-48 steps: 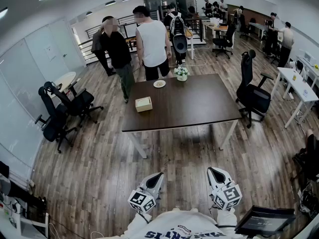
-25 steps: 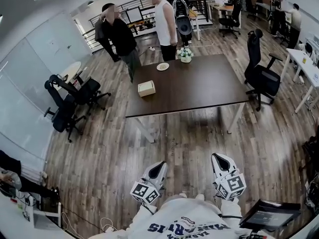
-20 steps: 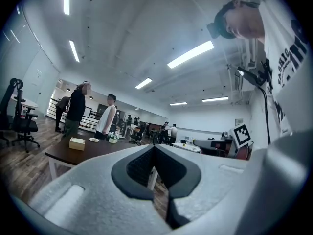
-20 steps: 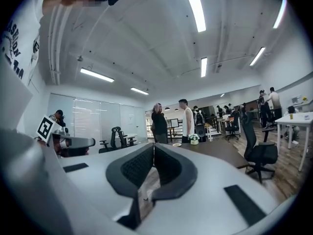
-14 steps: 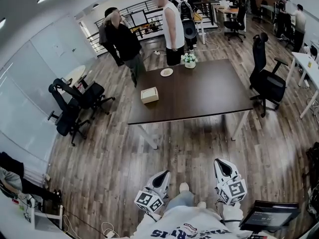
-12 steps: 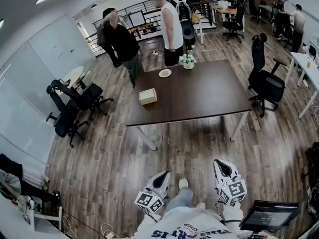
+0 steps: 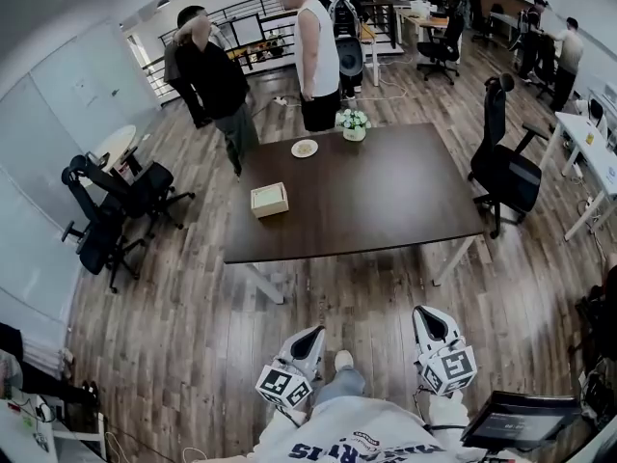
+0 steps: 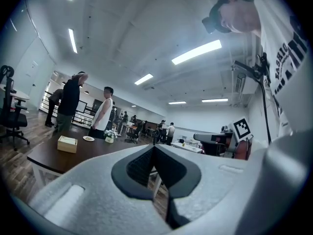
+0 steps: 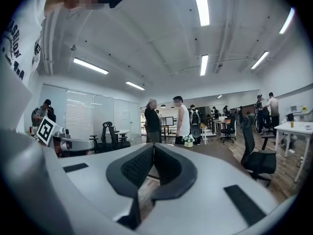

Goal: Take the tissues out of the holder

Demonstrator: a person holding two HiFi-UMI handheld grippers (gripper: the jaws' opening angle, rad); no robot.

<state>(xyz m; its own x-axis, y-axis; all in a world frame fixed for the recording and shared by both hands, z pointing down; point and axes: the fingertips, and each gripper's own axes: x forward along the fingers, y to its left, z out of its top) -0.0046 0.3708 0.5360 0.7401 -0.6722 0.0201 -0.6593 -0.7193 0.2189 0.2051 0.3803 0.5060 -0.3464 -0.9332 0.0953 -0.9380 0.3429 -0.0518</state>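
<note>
With both sets of jaws closed and empty, the left gripper (image 7: 308, 340) and right gripper (image 7: 429, 322) sit low in frame, well short of the tissue holder (image 7: 269, 200) on the dark table (image 7: 386, 196), up-left and nearer the left.

The tissue holder (image 7: 269, 200) is a small rectangular box with pale, wood-coloured sides and a lighter top face. It rests flat and upright on the dark brown table (image 7: 386, 191), in the left part of the tabletop as the head view shows it, near the left edge and standing alone. In the left gripper view the holder (image 8: 67, 144) appears side-on, low and wide, with its base fully on the tabletop. Individual tissues cannot be made out at this size.
</note>
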